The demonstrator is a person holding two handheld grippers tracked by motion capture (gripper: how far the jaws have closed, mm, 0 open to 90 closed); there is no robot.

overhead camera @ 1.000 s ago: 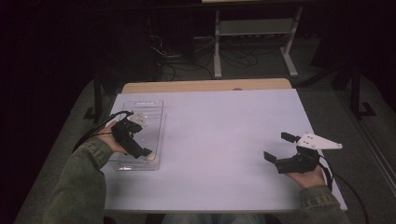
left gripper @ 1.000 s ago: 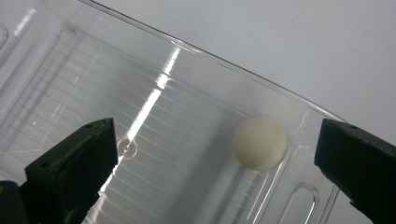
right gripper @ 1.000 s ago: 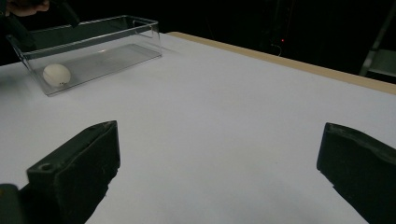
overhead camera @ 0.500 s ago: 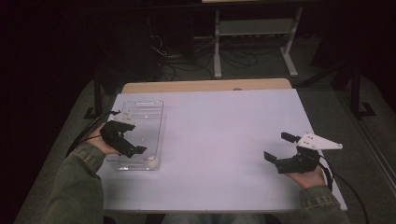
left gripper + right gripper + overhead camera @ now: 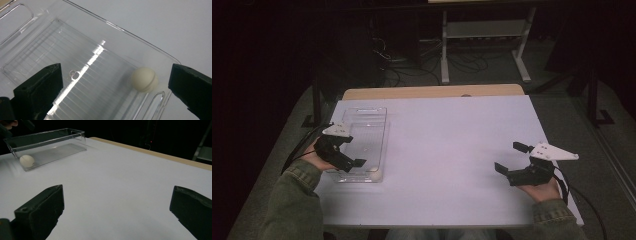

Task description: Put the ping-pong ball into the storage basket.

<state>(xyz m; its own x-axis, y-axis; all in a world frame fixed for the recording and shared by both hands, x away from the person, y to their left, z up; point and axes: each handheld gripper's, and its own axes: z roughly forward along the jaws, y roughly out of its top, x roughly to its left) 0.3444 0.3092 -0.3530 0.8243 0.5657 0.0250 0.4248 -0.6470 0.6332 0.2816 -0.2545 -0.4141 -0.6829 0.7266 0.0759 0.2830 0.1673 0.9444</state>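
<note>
In clear tray (image 5: pixel 362 120), near corner: one white ball (image 5: pixel 375 174). We count two grippers, both spread, empty. Left gripper (image 5: pixel 349 154) above tray, now higher than before; right gripper (image 5: pixel 512 162) unmoved over table (image 5: pixel 452 145).

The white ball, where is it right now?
The white ball lies inside the clear tray at its near right corner, on the table's left side in the high view, just right of the left tongs, which hang open above it.

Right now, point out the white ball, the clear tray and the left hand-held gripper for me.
white ball (image 5: pixel 144 79), left gripper view, middle of its rounded top.
clear tray (image 5: pixel 379 116), high view, far right rim.
left hand-held gripper (image 5: pixel 353 154), high view, midway between its fingertips.
</note>
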